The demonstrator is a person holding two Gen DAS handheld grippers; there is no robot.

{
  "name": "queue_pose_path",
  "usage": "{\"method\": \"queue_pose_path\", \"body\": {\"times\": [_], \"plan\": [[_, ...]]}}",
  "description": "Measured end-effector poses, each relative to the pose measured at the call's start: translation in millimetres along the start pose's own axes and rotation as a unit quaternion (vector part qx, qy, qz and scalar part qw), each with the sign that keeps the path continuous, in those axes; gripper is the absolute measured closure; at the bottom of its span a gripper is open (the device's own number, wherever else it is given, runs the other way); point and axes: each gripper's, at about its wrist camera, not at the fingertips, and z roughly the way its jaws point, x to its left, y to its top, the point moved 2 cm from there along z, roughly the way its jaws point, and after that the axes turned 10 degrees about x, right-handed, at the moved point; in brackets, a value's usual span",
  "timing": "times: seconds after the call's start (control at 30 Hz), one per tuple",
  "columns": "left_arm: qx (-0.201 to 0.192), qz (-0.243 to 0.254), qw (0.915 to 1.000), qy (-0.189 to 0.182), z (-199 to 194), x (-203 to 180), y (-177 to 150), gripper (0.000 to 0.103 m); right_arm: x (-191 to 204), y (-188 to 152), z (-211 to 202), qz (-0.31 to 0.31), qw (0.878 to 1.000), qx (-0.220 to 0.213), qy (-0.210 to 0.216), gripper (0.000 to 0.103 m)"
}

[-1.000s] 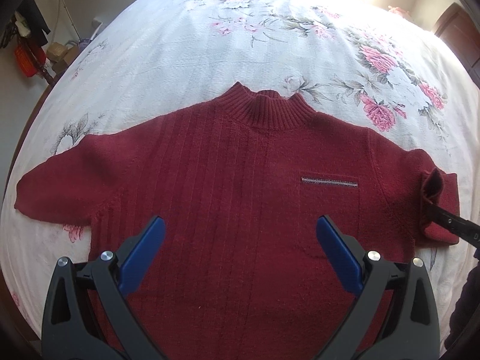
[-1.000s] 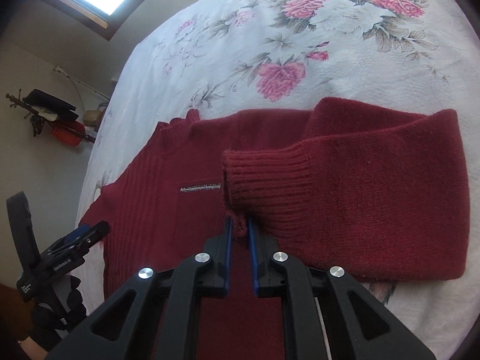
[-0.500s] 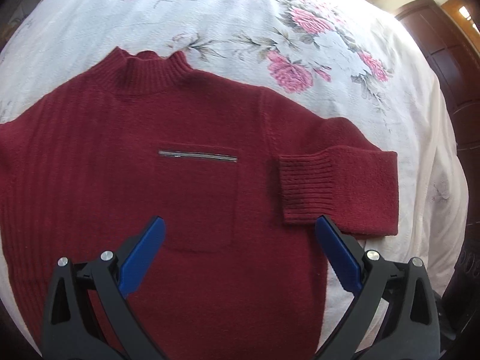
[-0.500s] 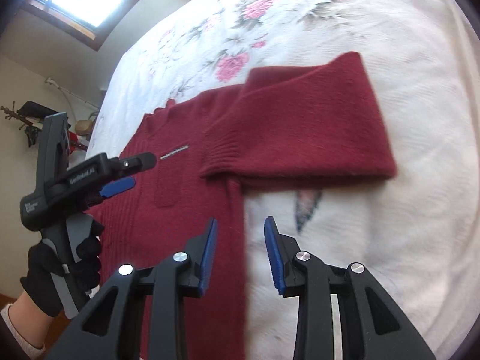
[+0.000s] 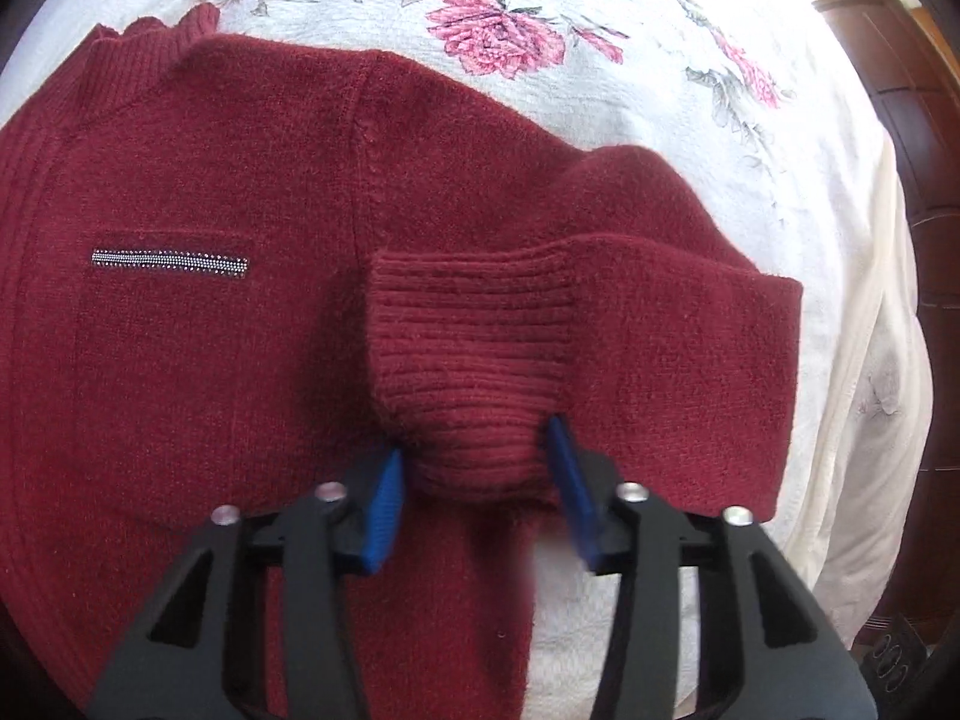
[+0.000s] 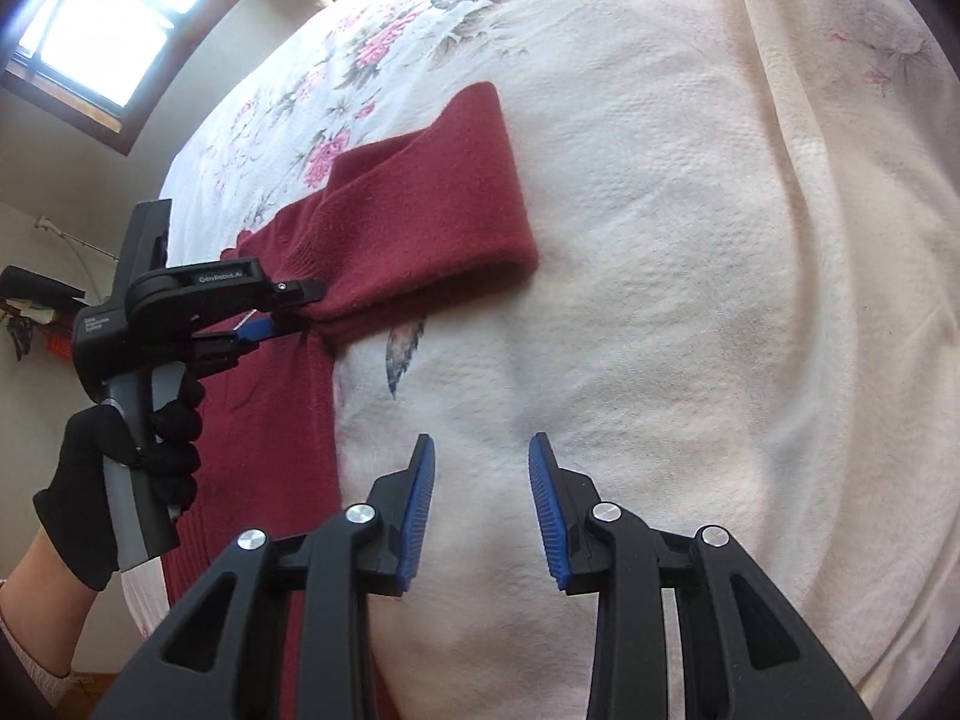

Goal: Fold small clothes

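Left gripper (image 5: 474, 468) closes around the sweater (image 5: 198, 360) cuff (image 5: 474, 348), right gripper (image 6: 477, 492) hangs half-open, empty: pinch the rib fully before drawing it flat.

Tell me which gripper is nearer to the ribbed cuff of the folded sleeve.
Left. The left gripper has its fingers on either side of the ribbed cuff. The right gripper is open over bare bedspread, apart from the sweater.

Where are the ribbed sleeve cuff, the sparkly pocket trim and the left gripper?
ribbed sleeve cuff (image 5: 471, 336), left wrist view, middle of the ribbing
sparkly pocket trim (image 5: 169, 261), left wrist view, centre of the strip
left gripper (image 5: 477, 468), left wrist view, between its fingertips
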Motion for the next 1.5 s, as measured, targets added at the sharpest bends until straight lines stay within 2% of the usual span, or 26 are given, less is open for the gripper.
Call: {"method": "queue_pose_path", "body": {"times": [0.03,0.13,0.27,0.4,0.5,0.67,0.77,0.93,1.0,1.03,1.1,1.13,1.23,1.3,1.37,1.43,1.5], "plan": [[-0.005,-0.002,0.9999,-0.009,-5,-1,-1,0.085,-1,-1,-1,0.003,1.000,-0.002,0.002,0.070],[-0.044,-0.001,0.9988,-0.019,-32,0,-7,0.087,1,-1,-2,0.005,1.000,-0.006,0.001,0.070],[-0.091,-0.007,0.9955,-0.026,-76,24,-19,0.087,12,3,-2,-0.002,1.000,-0.008,0.006,0.070],[-0.121,-0.018,0.9925,-0.007,-114,65,-24,0.087,33,14,5,-0.015,1.000,-0.006,0.021,0.069],[-0.132,-0.034,0.9906,0.009,-136,101,-26,0.087,49,26,15,-0.014,0.999,-0.002,0.046,0.059],[-0.146,-0.061,0.9868,0.035,-156,143,-20,0.087,77,52,37,-0.003,0.996,0.008,0.090,0.059],[-0.151,-0.075,0.9847,0.043,-169,172,-21,0.087,92,67,57,0.003,0.995,0.025,0.101,0.057],[-0.157,-0.091,0.9813,0.063,-180,211,-25,0.087,113,85,94,0.000,0.996,0.059,0.071,0.057],[-0.150,-0.095,0.9812,0.075,-174,225,-24,0.087,117,85,104,-0.002,0.996,0.069,0.062,0.066],[-0.141,-0.095,0.9819,0.083,-168,231,-22,0.086,118,85,110,-0.005,0.996,0.076,0.036,0.074],[-0.121,-0.101,0.9830,0.094,-155,246,-20,0.083,117,85,123,-0.006,0.996,0.092,-0.003,0.076],[-0.113,-0.108,0.9830,0.097,-149,253,-20,0.080,116,85,128,-0.003,0.995,0.095,-0.008,0.076],[-0.117,-0.135,0.9798,0.090,-153,275,-30,0.067,118,84,130,-0.016,0.995,0.095,-0.019,0.076],[-0.134,-0.150,0.9749,0.095,-167,287,-41,0.067,123,83,126,-0.035,0.995,0.094,-0.028,0.074],[-0.140,-0.161,0.9735,0.083,-179,296,-52,0.067,129,80,115,-0.048,0.994,0.086,-0.044,0.071],[-0.132,-0.161,0.9757,0.069,-181,299,-61,0.067,140,78,98,-0.067,0.994,0.060,-0.055,0.071],[-0.123,-0.155,0.9785,0.057,-177,296,-67,0.067,154,76,86,-0.086,0.995,0.039,-0.039,0.071]]}}
